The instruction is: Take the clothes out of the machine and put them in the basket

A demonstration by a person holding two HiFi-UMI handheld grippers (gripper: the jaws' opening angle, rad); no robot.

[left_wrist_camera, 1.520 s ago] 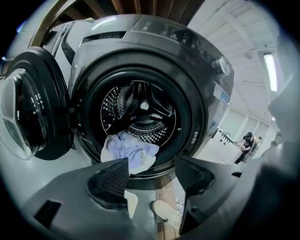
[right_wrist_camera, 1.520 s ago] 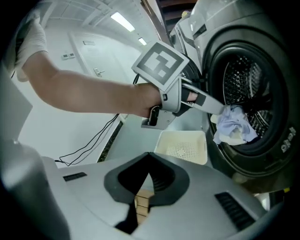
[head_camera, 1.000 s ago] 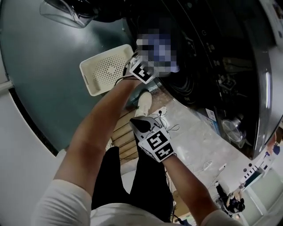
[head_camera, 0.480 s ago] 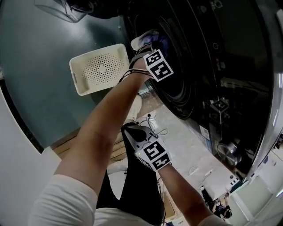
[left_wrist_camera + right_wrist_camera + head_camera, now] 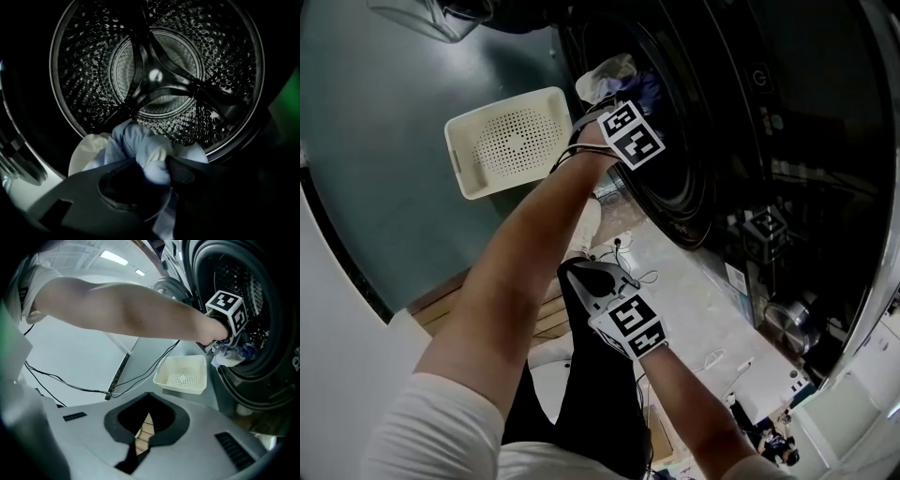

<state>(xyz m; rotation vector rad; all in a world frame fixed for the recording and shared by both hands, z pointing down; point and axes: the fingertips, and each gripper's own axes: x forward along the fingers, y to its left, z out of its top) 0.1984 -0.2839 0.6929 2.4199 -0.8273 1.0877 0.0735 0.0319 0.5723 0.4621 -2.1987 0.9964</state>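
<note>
Down into the drum (image 5: 154, 75) the left gripper (image 5: 157, 171) has come, its fingers (image 5: 183, 171) just closing to pinch the blue clothes (image 5: 136, 143) at the lip. The basket (image 5: 464, 159) lies back behind those fingers, outside the door. The right gripper (image 5: 581, 274) is farther off, fingers pressed together, empty.

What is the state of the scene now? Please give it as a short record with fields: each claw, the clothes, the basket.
left claw: at the drum mouth; has just been closing; pinches the blue cloth
right claw: shut, nothing in it, held low outside the machine
other clothes: a white cloth beside the blue one
basket: on the floor next to the machine, nothing in it yet
</note>
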